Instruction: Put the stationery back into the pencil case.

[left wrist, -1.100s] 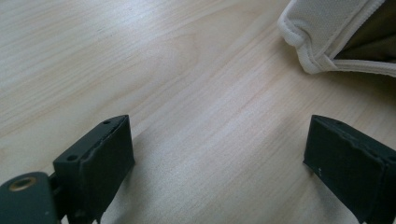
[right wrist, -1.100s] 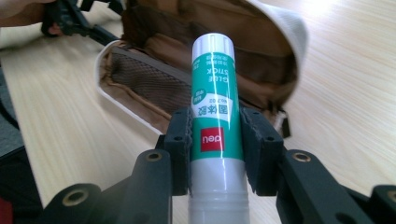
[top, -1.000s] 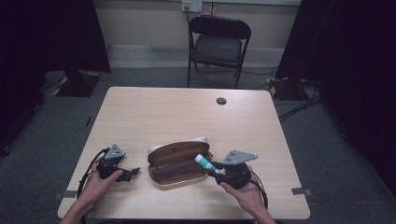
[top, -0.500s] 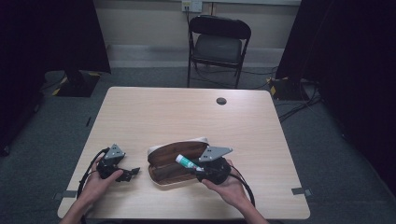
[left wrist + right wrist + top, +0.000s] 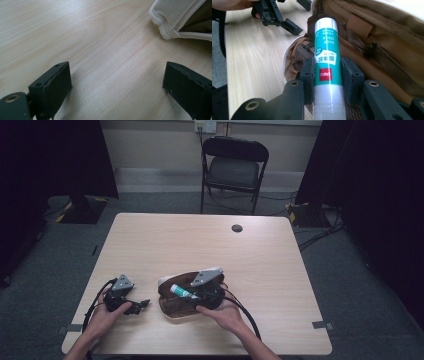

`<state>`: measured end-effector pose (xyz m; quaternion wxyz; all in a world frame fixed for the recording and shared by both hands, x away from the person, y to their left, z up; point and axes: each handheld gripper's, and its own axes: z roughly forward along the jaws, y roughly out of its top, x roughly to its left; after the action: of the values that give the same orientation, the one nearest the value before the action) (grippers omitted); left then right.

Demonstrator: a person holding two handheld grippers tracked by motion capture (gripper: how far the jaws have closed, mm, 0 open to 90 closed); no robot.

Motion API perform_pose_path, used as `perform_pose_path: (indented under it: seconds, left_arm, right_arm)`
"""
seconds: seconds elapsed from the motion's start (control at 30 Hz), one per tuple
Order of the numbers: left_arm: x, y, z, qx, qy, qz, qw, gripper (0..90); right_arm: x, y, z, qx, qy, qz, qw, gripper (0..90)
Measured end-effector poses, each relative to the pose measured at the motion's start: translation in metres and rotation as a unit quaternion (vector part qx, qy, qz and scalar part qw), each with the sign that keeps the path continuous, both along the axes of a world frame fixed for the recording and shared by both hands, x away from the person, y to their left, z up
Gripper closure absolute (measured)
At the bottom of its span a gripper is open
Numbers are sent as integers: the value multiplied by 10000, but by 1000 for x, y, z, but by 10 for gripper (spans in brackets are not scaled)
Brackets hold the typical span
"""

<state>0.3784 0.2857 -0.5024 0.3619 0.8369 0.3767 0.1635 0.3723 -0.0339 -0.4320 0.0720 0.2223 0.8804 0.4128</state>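
Where a second ago the right tool [image 5: 192, 295] held the glue stick [image 5: 182, 292] off the case's right end, it now hangs over the open brown case [image 5: 172, 307], jaws shut on the stick's middle, its white cap pointing ahead over the lining [image 5: 387, 50]; I judge the stick is about to go in, and only lowering and letting go remain; the left tool [image 5: 141, 304] has not moved, resting on the counter [image 5: 200, 250] left of the case, jaws wide apart and empty, the case's pale rim [image 5: 175, 25] just ahead.

Teal-and-white glue stick [image 5: 327, 65] (clamped) above open brown pouch [image 5: 384, 50].
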Motion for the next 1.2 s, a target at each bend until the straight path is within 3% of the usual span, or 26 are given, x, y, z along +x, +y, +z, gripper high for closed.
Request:
perform_pose_path:
  seconds: [0.4,0.77,0.93,1.2]
  left_arm:
    - [0,0,0,-1,2,1,10000,77]
    - [0,0,0,2,1,-1,10000,77]
    - [0,0,0,1,1,0,10000,77]
    - [0,0,0,3,2,-1,10000,76]
  right_arm:
    - [16,8,-11,-230,118,-223,9994,657]
    - [22,-5,-6,-90,12,-534,9985,596]
    - [20,-13,-3,-50,-181,-685,9975,580]
    - [18,-36,-6,176,-44,-913,9957,647]
